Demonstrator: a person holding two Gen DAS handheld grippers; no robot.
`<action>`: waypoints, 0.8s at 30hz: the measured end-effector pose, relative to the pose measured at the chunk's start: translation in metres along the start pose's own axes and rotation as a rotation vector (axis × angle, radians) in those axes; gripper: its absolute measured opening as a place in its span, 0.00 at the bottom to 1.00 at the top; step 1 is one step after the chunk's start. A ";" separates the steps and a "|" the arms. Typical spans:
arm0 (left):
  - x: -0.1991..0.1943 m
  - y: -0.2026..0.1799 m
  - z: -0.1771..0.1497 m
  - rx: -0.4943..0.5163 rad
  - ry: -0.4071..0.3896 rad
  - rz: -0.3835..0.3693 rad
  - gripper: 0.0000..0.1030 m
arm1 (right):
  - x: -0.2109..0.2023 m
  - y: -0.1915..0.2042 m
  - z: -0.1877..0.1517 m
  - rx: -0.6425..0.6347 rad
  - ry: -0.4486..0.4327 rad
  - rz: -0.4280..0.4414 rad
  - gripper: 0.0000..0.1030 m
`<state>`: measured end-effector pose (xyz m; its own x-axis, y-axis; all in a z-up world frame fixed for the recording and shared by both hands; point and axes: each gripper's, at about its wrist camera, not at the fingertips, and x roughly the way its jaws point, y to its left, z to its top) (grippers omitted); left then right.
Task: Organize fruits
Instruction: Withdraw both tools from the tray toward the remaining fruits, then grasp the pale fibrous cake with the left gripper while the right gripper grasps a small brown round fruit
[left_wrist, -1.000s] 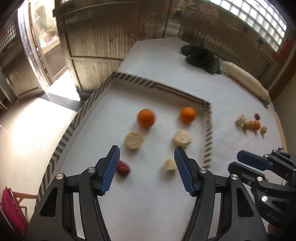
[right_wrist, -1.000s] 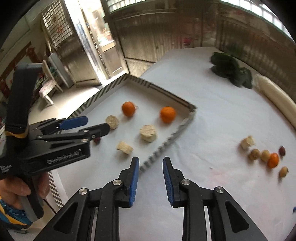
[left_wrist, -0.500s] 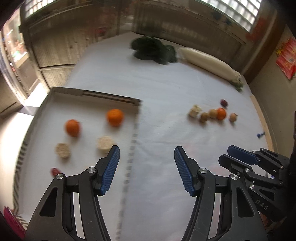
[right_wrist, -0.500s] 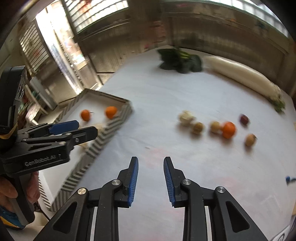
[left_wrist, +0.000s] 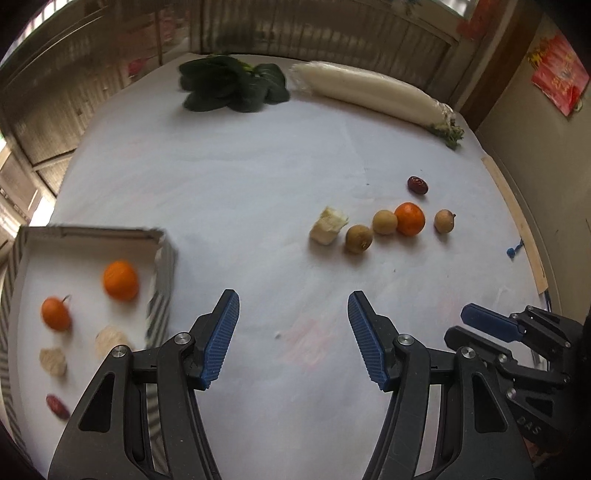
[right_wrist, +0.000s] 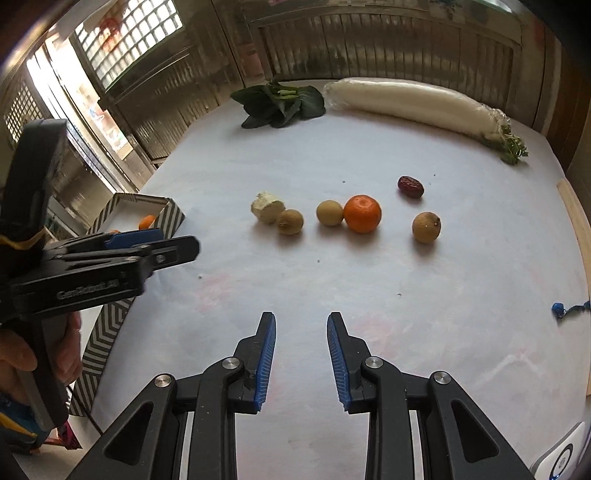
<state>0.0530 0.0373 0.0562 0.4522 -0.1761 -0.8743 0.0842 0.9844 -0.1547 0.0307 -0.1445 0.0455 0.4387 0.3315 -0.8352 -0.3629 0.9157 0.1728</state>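
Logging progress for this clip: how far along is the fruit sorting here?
Partly done. The striped tray already holds two oranges, two pale chunks and a red date. Nothing is in hand: the left gripper and the right gripper are both open and empty above the white cloth. Left on the cloth are six pieces: a pale chunk, three brown round fruits, an orange and a red date.

At lower left of the left wrist view the tray (left_wrist: 164, 258) and its fruit are smeared by blur and cut by the frame's edge, while in the right wrist view the left tongs (right_wrist: 147, 245) hide most of it.
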 end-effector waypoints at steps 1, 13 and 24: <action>0.003 -0.002 0.002 0.008 0.003 -0.006 0.60 | 0.001 -0.002 0.001 0.002 0.001 0.003 0.27; 0.049 -0.015 0.036 0.070 0.016 -0.049 0.60 | 0.017 -0.020 0.008 0.035 0.013 0.021 0.27; 0.061 -0.007 0.052 0.047 0.014 -0.098 0.60 | 0.027 -0.023 0.025 0.015 0.012 0.039 0.27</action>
<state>0.1260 0.0199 0.0279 0.4273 -0.2709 -0.8626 0.1689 0.9612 -0.2182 0.0713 -0.1512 0.0317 0.4149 0.3640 -0.8339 -0.3668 0.9056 0.2128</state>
